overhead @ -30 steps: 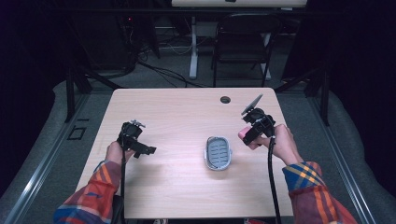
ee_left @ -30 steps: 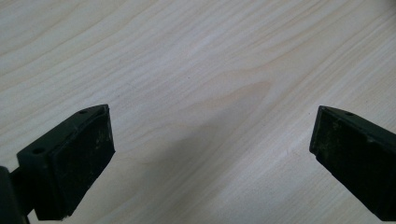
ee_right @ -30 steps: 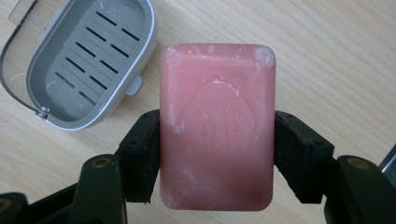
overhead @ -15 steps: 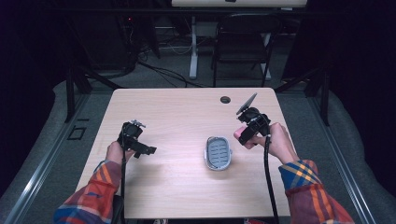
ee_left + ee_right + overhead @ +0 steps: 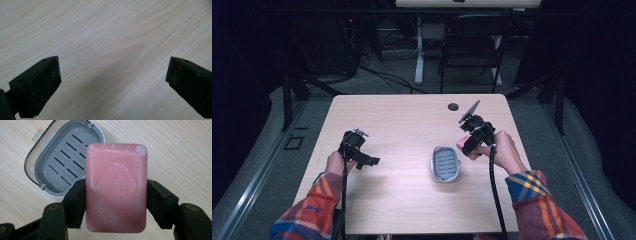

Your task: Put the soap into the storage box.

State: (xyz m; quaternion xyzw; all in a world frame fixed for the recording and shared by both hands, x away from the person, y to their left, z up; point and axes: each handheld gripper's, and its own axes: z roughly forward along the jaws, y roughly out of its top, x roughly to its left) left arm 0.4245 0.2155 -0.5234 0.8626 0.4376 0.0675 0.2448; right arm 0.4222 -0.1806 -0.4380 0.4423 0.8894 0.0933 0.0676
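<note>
The bench (image 5: 402, 125) is a pale wood slab with a small dark hole (image 5: 453, 106) near its far edge; most of its top lies bare, with wide free room on every side of the dish (image 5: 446, 163). The dish, a grey oval soap tray with a slotted floor and a clear rim, sits right of the bench's middle, well in from all edges, its long axis running roughly from the near edge to the far one. Just right of the dish, the right tongs (image 5: 465, 146) pinch the soap (image 5: 116, 187), a pink rounded bar, pads pressed on its two long sides. In the right gripper view the bar stands with its long axis along the jaws, its upper end overlapping the dish's rim; whether it touches the dish cannot be told. In the high view a bit of pink shows just beside the dish's right edge. An oval stamp with raised letters marks the bar's face, but the writing is too worn to read. Well left of the dish, the left tongs (image 5: 362, 160) hang over bare wood near the bench's left edge, jaws spread wide with nothing between them, as the left gripper view shows (image 5: 112, 82). Plaid sleeves (image 5: 537, 195) come in from the near edge.
</note>
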